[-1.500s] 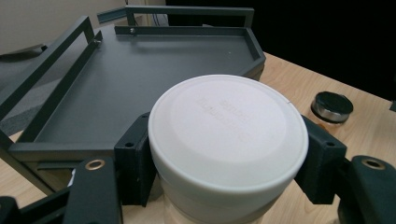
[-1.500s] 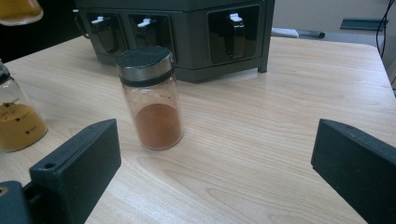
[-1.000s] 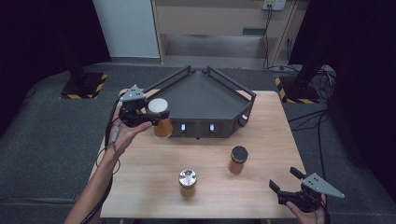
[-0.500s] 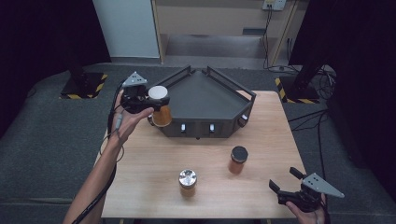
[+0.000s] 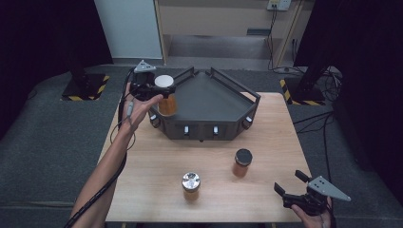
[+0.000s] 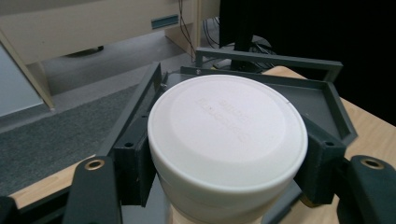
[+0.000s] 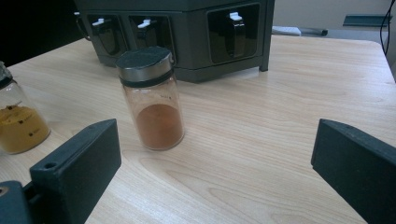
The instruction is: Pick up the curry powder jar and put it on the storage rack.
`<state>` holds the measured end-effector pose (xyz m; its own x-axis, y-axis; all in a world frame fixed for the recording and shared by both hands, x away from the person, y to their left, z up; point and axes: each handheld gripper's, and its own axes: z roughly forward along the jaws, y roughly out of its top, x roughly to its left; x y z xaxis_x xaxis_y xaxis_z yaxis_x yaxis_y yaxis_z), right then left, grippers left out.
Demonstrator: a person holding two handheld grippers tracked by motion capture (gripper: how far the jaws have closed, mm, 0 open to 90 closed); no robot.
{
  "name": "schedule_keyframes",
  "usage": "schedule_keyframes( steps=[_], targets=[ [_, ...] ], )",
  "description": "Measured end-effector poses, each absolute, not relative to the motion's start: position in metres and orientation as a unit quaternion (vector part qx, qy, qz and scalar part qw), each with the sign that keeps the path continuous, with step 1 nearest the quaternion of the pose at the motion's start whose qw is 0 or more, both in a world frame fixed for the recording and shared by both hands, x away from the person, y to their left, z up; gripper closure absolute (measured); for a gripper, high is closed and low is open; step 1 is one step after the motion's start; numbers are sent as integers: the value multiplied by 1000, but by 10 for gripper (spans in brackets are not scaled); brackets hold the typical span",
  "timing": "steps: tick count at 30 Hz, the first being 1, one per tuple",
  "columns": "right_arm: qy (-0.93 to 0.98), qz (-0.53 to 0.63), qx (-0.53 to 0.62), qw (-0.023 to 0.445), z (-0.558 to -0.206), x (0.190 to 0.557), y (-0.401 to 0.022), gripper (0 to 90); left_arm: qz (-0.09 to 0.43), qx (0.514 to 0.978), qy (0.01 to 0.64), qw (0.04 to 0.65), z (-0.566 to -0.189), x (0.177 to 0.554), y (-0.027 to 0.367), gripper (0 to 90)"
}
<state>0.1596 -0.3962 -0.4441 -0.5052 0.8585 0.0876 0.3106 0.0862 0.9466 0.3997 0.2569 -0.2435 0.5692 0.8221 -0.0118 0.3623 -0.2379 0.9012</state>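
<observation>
So my left tool (image 5: pixel 159 90) has its jaws clamped on the white-lidded glass jar of orange powder (image 5: pixel 165 97), gripping right around the lid, and the jar hangs off the counter (image 5: pixel 266 137) over the left wall of the dark grey angular rack (image 5: pixel 209 102) at the counter's far edge. The right tool (image 5: pixel 291 188) sits at the near right corner with its jaws spread wide, nothing between them.

What worries me: the grip is on the lid, not the glass. If that lid is loose or just pressed on, I reckon the body could drop away and spill powder into the rack or onto the counter. Also, the jar bottom is low enough that it might clip the rack's raised wall if I swing it inward without lifting, which could knock it askew in the jaws.

The jar itself: round smooth white lid (image 6: pixel 227 123) with faint embossed lettering I can't read, clear glass below, roughly half full of orange stuff. 2 other jars wait on the counter, 1 black-lidded (image 5: pixel 243 163), 1 with a silver lid (image 5: pixel 190 186), both toward the near edge.
</observation>
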Motion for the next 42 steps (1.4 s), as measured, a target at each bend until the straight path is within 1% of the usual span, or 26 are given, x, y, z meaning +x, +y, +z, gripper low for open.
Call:
schedule_keyframes(
  steps=[8, 11, 19, 27, 42],
  targets=[
    [684, 528, 430, 260, -444, 159, -397, 16, 238, 739, 413, 475, -252, 418, 249, 329],
    [685, 528, 429, 260, -444, 159, -397, 16, 246, 737, 417, 471, -257, 422, 245, 329],
    [683, 530, 433, 257, -444, 159, -398, 15, 243, 735, 429, 465, -265, 433, 240, 329],
    [683, 529, 434, 256, -444, 159, -398, 16, 238, 730, 436, 469, -276, 440, 238, 329],
    [682, 533, 435, 250, -445, 160, -400, 16, 254, 733, 434, 458, -280, 442, 232, 329]
  ],
)
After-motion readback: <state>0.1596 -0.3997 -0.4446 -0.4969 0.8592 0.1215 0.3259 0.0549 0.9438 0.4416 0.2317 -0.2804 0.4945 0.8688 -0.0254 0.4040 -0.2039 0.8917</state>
